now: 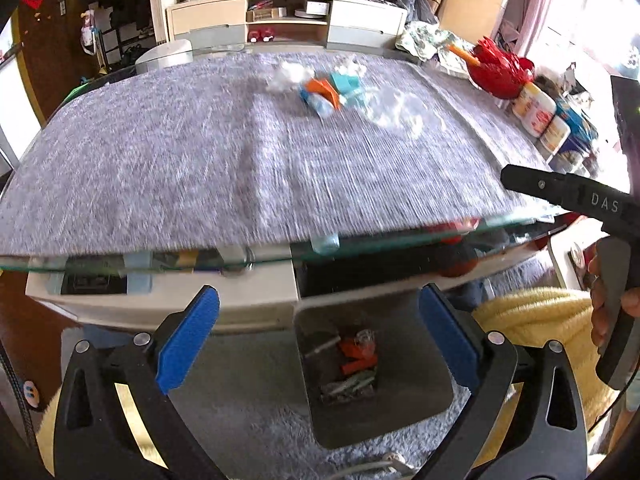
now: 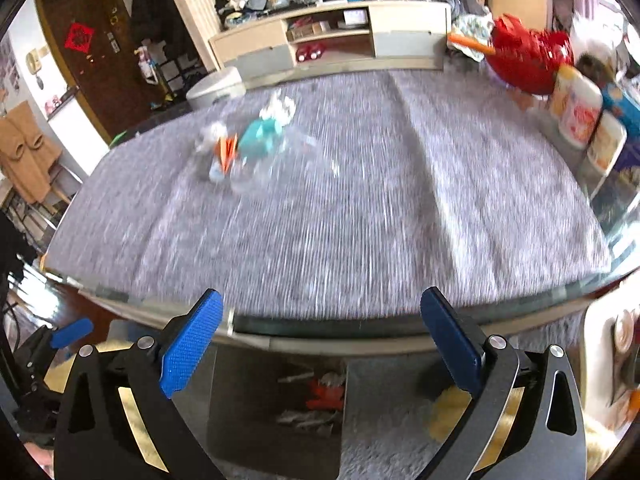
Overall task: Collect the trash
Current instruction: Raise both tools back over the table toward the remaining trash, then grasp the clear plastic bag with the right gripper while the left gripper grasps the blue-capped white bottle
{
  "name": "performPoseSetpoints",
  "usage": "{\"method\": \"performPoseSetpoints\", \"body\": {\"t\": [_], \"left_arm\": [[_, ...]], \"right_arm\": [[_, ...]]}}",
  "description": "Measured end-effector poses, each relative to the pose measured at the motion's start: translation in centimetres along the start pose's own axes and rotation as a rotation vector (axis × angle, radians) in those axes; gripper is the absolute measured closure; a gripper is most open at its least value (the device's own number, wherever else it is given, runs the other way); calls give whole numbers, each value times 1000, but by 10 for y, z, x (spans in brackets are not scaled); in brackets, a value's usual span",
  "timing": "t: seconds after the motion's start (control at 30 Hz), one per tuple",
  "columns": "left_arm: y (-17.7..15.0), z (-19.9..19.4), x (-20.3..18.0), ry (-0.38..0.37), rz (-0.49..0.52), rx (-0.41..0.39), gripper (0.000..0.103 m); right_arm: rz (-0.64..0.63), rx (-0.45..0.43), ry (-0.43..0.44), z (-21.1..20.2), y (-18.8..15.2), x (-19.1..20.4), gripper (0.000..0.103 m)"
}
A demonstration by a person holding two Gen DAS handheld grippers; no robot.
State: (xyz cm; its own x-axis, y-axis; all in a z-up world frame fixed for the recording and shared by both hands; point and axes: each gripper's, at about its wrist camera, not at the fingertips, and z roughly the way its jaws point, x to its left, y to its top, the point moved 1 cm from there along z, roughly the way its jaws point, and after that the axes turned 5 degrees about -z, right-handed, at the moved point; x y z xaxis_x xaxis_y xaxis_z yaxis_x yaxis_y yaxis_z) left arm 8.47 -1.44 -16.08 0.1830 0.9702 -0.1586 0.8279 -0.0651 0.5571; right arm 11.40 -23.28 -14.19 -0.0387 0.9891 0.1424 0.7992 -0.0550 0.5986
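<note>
A pile of trash point(image 1: 332, 92) lies far back on the grey table mat: white tissue point(image 1: 290, 74), an orange wrapper point(image 1: 320, 90), a teal box point(image 1: 346, 82) and clear plastic point(image 1: 396, 110). The same pile point(image 2: 248, 144) shows blurred in the right wrist view. A grey bin point(image 1: 420, 380) stands on the floor in front of the table, with orange and pale scraps inside. My left gripper point(image 1: 320, 332) hangs open above the bin, nothing between its blue pads. My right gripper point(image 2: 320, 332) is open and empty too, over the table's front edge and the bin point(image 2: 240, 420).
The glass table edge point(image 1: 160, 264) juts out over a white drawer unit. A red basket point(image 1: 500, 68) and jars point(image 1: 534, 108) line the table's right side. A yellow fluffy cushion point(image 1: 532, 320) sits right of the bin. A low TV cabinet point(image 1: 280, 24) stands behind.
</note>
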Motion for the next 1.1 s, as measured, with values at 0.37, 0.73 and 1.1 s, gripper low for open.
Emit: {"method": "performPoseSetpoints", "body": {"t": [0.37, 0.73, 1.1], "left_arm": [[70, 36, 9, 44, 15, -17, 8], [103, 75, 8, 30, 11, 7, 8], [133, 108, 7, 37, 16, -11, 11]], "right_arm": [[6, 2, -1, 65, 69, -3, 4], [-51, 60, 11, 124, 91, 13, 5], [-78, -8, 30, 120, 100, 4, 67]]}}
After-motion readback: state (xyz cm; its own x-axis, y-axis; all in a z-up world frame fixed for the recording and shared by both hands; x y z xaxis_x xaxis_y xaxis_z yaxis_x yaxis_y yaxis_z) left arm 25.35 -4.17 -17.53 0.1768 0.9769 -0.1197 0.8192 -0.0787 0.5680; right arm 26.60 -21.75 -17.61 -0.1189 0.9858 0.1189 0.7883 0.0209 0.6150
